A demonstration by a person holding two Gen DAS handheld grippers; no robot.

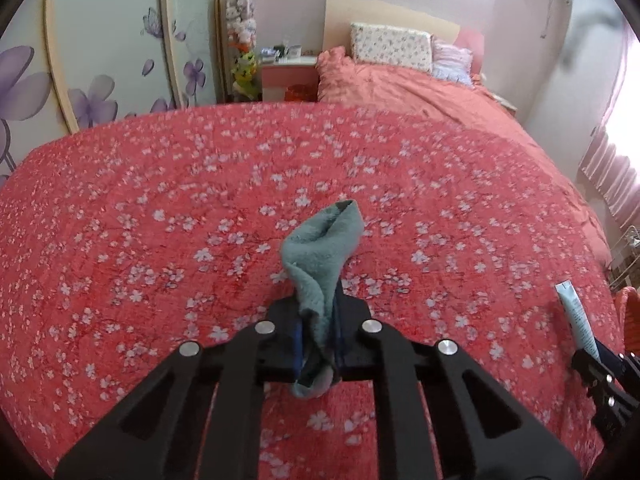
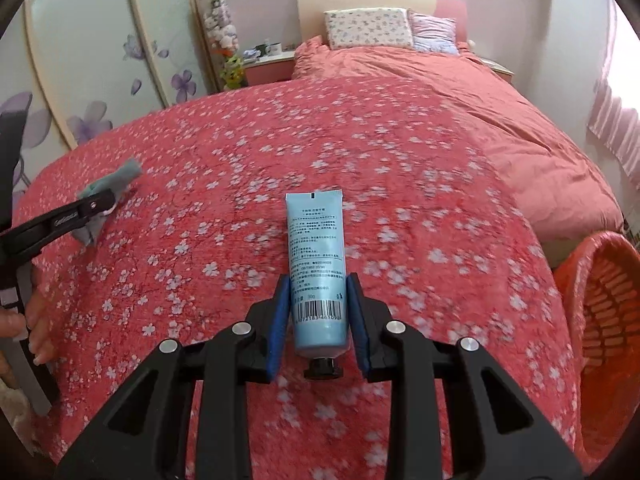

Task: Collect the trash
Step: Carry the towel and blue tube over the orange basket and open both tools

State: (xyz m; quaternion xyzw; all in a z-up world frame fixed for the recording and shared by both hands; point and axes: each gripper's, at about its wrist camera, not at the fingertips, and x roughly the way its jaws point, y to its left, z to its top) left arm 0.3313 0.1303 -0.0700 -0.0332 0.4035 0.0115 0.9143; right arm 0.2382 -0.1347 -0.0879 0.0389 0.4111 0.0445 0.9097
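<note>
A grey-green cloth [image 1: 320, 256] sticks up from between the blue pads of my left gripper [image 1: 319, 320], which is shut on it above the red flowered bedspread [image 1: 160, 208]. The right wrist view shows the same cloth [image 2: 116, 182] and the left gripper [image 2: 90, 210] at the far left. My right gripper [image 2: 318, 312] is shut on a light blue tube [image 2: 316, 264] with a black cap, held lengthwise over the bedspread [image 2: 420, 200]. From the left wrist view the tube [image 1: 576, 320] and right gripper [image 1: 600, 364] appear at the right edge.
An orange mesh basket [image 2: 604, 320] stands at the bed's right side. Pillows [image 1: 390, 46] lie at the headboard, with a pink nightstand [image 1: 288, 76] and flowered wardrobe doors [image 1: 100, 60] to the left. A person's fingers [image 2: 36, 328] hold the left gripper's handle.
</note>
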